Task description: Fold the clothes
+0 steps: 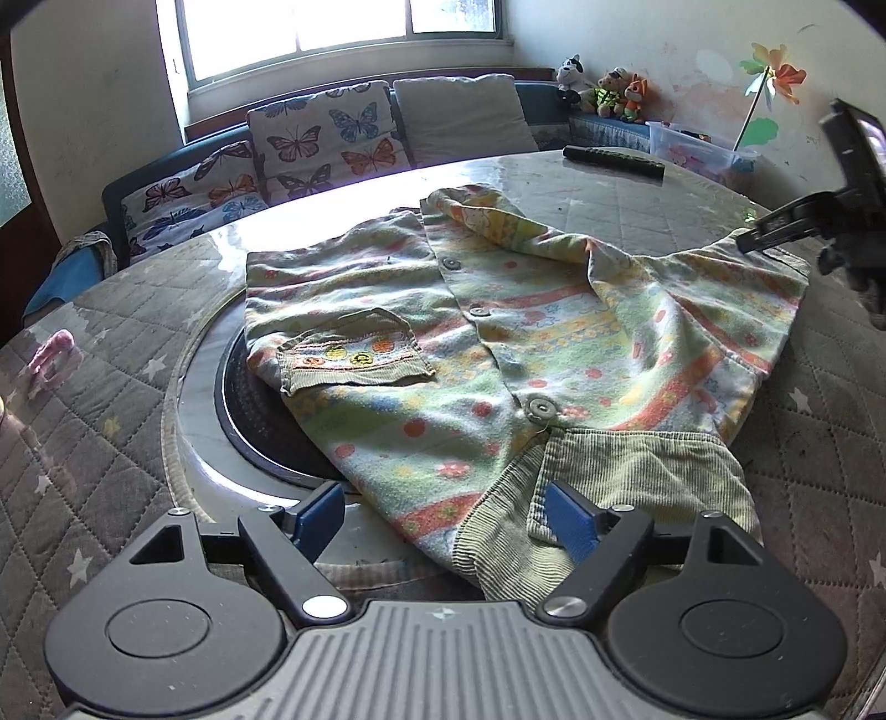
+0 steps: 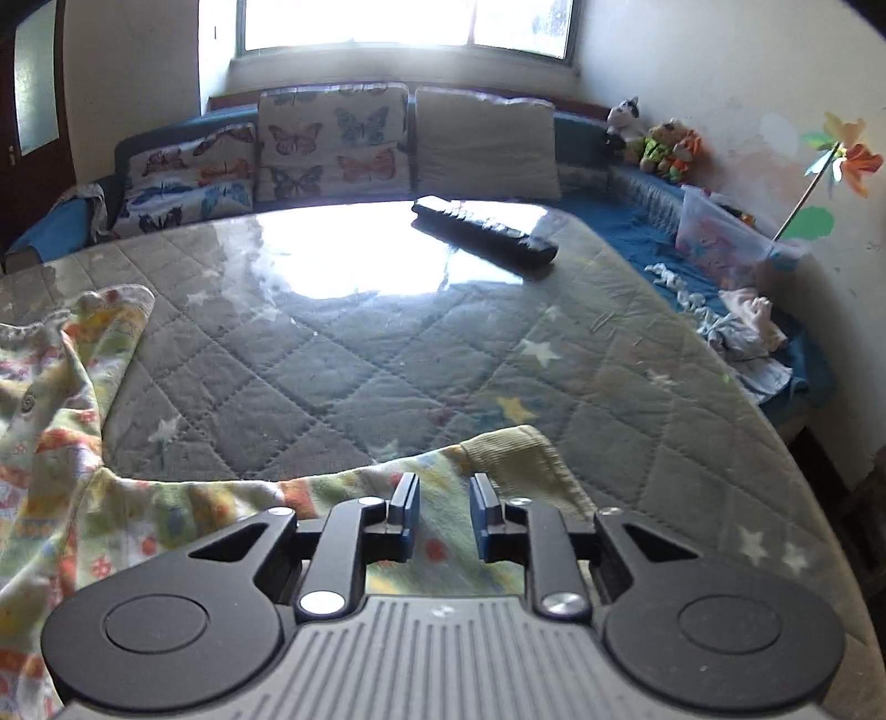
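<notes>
A bright window [image 2: 407, 25] fills the far wall, its glare pooling on the glossy round surface with a grey quilted star-print cover [image 2: 343, 365]. Under the window runs a blue cushioned bench [image 2: 648, 183] carrying butterfly-print cushions [image 1: 326, 138] and a plain beige cushion [image 1: 462, 119]. Small plush toys [image 1: 606, 88] sit in the far right corner. The cream right wall [image 2: 720, 66] is stained and peeling, with a colourful paper pinwheel [image 1: 772, 77] against it. A dark wooden door with frosted glass [image 2: 33, 105] stands at far left.

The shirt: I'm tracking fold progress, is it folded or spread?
Partly folded. The shirt lies buttoned on the table, one sleeve folded across its front; the other side is still spread.
</notes>
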The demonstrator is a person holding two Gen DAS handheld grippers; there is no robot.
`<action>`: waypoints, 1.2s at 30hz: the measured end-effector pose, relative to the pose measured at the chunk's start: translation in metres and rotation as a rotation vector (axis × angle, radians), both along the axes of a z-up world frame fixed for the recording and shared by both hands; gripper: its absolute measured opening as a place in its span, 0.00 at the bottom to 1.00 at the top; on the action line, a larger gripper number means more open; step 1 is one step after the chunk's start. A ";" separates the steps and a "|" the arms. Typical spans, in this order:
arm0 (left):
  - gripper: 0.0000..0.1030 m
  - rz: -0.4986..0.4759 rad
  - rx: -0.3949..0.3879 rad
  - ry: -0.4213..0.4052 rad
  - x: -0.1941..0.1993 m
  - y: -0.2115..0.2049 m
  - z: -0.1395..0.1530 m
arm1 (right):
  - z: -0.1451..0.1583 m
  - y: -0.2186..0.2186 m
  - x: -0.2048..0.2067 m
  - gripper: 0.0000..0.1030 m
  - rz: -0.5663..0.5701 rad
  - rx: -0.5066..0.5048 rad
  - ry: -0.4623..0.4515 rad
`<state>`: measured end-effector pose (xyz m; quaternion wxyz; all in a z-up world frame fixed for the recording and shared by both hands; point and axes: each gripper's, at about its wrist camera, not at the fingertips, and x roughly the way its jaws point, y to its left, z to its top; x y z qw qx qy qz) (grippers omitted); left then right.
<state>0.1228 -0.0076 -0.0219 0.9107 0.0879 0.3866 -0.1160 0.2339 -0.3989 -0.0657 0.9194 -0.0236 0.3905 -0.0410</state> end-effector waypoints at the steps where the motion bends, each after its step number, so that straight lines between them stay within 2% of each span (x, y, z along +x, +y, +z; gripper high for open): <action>1: 0.80 -0.001 0.000 0.000 0.000 0.000 0.000 | -0.002 -0.001 0.001 0.19 -0.009 -0.004 0.002; 4: 0.81 -0.003 -0.003 -0.001 0.000 0.001 0.000 | -0.001 -0.002 0.004 0.18 -0.070 -0.043 0.010; 6: 0.81 -0.005 -0.005 -0.002 0.001 0.001 -0.001 | 0.003 0.009 0.005 0.19 -0.058 -0.096 -0.003; 10: 0.81 -0.006 -0.013 -0.002 0.003 0.000 -0.001 | 0.018 0.047 0.003 0.22 0.110 -0.053 -0.053; 14: 0.81 -0.005 -0.017 0.000 0.003 0.001 -0.001 | 0.025 0.095 0.009 0.34 0.279 0.008 -0.071; 17: 0.81 -0.005 -0.023 -0.001 0.003 0.002 0.000 | 0.025 0.134 0.021 0.34 0.394 0.057 -0.062; 22: 0.81 0.001 -0.033 -0.004 0.003 0.006 0.003 | 0.016 0.178 0.041 0.33 0.468 0.039 -0.049; 25: 0.81 0.012 -0.042 -0.008 0.005 0.011 0.006 | 0.008 0.190 0.051 0.32 0.467 0.015 -0.043; 26: 0.81 0.016 -0.042 -0.011 0.006 0.012 0.007 | 0.005 0.195 0.055 0.29 0.452 -0.010 -0.043; 27: 0.81 0.022 -0.041 -0.014 0.007 0.014 0.008 | 0.002 0.197 0.058 0.18 0.441 -0.025 -0.044; 29: 0.81 0.035 -0.038 -0.019 0.010 0.017 0.010 | -0.002 0.198 0.059 0.09 0.420 -0.038 -0.052; 33: 0.81 0.081 -0.032 -0.030 0.020 0.027 0.011 | 0.004 0.181 0.057 0.06 0.317 -0.041 -0.103; 36: 0.81 0.124 -0.034 -0.033 0.027 0.036 0.012 | 0.004 0.157 0.060 0.07 0.224 -0.029 -0.080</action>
